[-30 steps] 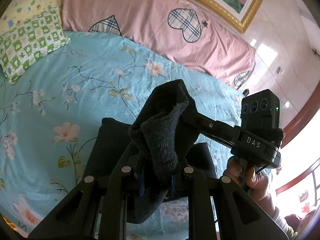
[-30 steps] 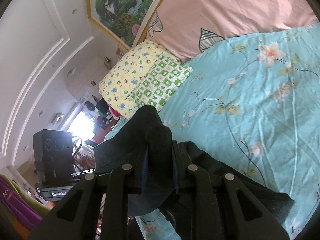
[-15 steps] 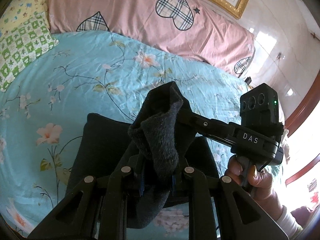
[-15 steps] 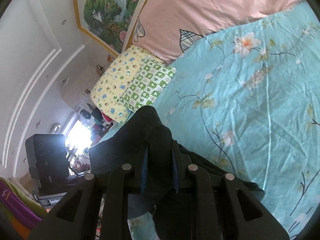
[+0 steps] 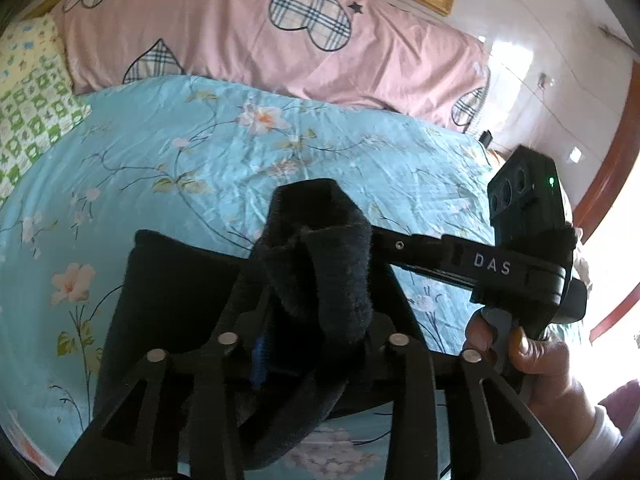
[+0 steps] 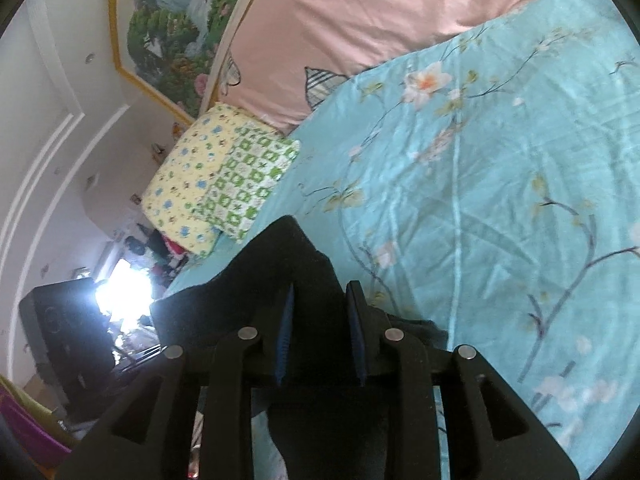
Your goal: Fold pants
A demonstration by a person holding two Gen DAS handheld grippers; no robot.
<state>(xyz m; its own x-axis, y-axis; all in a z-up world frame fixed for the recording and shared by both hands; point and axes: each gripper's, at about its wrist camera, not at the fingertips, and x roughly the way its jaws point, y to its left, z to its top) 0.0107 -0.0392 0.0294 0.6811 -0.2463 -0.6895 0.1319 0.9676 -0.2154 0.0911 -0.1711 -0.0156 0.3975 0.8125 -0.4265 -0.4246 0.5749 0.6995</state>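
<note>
The bed (image 5: 248,152) fills both views: a smooth turquoise sheet printed with pale blossoms and thin dark branches, a pink quilt (image 5: 280,48) with plaid hearts along its far side and a yellow-and-green checked pillow (image 6: 224,184) at one corner. On it lie the black pants (image 5: 172,280), a thick, fuzzy, fleece-like cloth already doubled into a broad dark slab (its full outline runs out of view below). One end of that slab is lifted off the sheet and bunched into two soft peaks, one rising between the jaws of each claw, so the cloth runs crosswise from one claw to the other and the held end sits directly over the flat layer beneath.

The left claw (image 5: 316,336) is opening, a rolled wad of fleece lying loosely between its blue pads. The right claw (image 6: 320,336) is opening too, with a fold between its pads, the gap narrower. Each seems equally near; I judge the held end is about to be laid down.
</note>
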